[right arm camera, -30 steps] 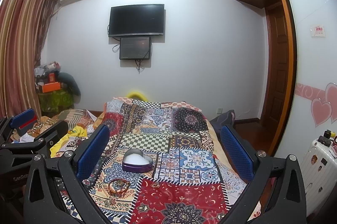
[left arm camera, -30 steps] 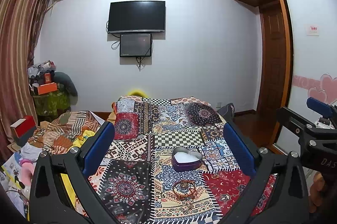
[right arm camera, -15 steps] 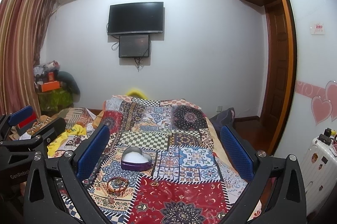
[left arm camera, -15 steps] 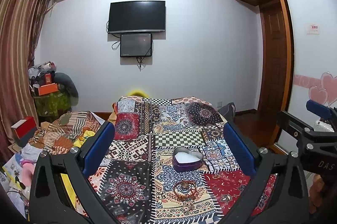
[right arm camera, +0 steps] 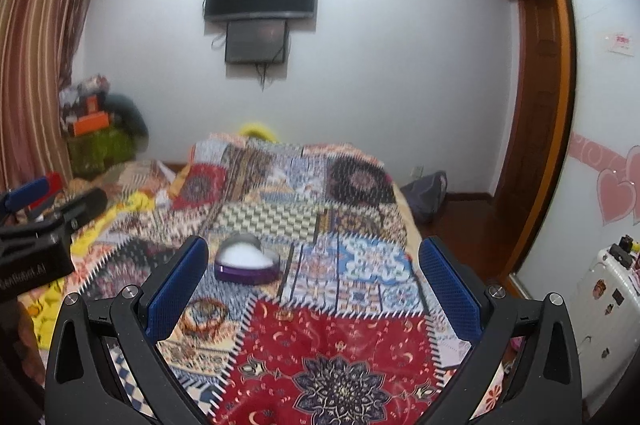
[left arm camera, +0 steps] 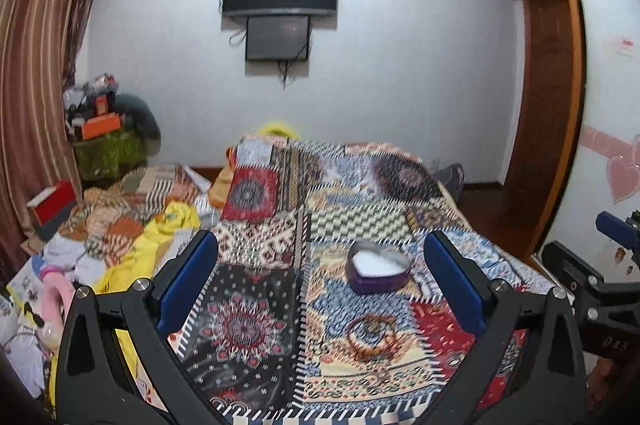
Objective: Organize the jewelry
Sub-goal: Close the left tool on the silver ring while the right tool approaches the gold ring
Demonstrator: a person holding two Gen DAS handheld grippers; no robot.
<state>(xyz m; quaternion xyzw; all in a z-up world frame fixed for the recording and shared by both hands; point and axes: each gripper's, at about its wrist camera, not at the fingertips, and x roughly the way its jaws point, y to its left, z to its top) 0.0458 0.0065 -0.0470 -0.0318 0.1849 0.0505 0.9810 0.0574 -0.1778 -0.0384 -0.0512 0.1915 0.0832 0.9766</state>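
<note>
A patchwork bedspread (left arm camera: 256, 329) covers the bed; on it sits an open heart-shaped purple tin (left arm camera: 378, 271), with a beaded bracelet (left arm camera: 372, 335) lying just nearer. Both the left tongs (left arm camera: 320, 285) and right tongs (right arm camera: 312, 289) hover wide open and empty. On that soft, busy cloth, a closing grip could snag fabric or miss the thin beads.

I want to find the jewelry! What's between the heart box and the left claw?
A beaded bracelet lies on the patchwork bedspread, between the heart-shaped box and the open left claw, in the left wrist view.
</note>
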